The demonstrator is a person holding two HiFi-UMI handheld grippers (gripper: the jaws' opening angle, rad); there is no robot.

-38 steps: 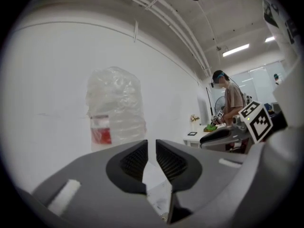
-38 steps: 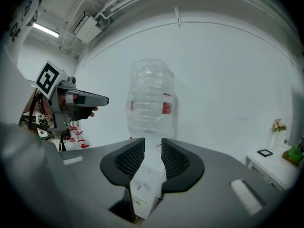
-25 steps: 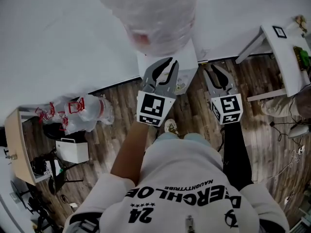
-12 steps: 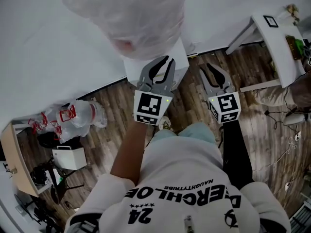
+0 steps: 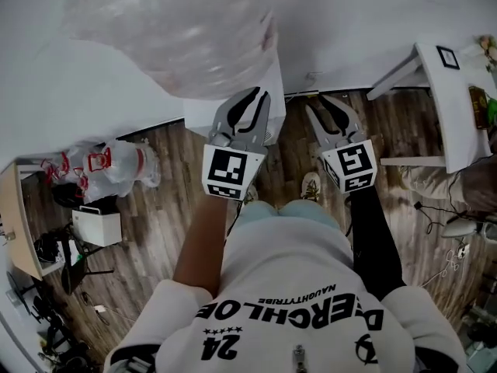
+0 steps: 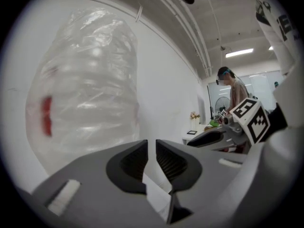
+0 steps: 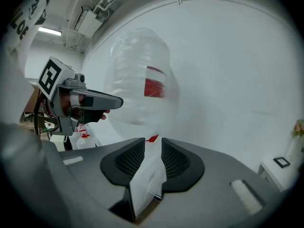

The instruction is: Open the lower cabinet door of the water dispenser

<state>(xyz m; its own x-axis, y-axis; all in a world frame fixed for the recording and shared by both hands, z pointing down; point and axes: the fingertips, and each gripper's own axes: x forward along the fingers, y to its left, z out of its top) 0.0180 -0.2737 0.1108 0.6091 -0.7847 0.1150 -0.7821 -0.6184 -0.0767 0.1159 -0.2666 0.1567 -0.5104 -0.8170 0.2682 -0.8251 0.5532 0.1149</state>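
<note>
The water dispenser (image 5: 273, 84) is white and stands against the wall, with a large clear bottle (image 5: 171, 29) on top. Its lower cabinet door is hidden below its top in the head view. My left gripper (image 5: 252, 103) is shut and empty, hovering in front of the dispenser's upper part. My right gripper (image 5: 326, 107) is just to its right, jaws a little apart with nothing between them. In the left gripper view, the bottle (image 6: 85, 89) looms beyond the left gripper (image 6: 152, 144). The right gripper view shows the bottle (image 7: 140, 84) and a red tap (image 7: 152, 138) past the right gripper (image 7: 153, 141).
A white table (image 5: 458, 92) stands at the right. Bagged empty bottles (image 5: 101, 165) and a white box (image 5: 97, 225) lie on the wood floor to the left. A wooden desk (image 5: 19, 224) is at the far left. Cables (image 5: 458, 247) trail at the right. Another person (image 6: 235, 89) stands far off.
The head has moved closer and the bottle fills more of the view. Both grippers have shifted with it toward the dispenser's front. Neither gripper's jaws have changed.
</note>
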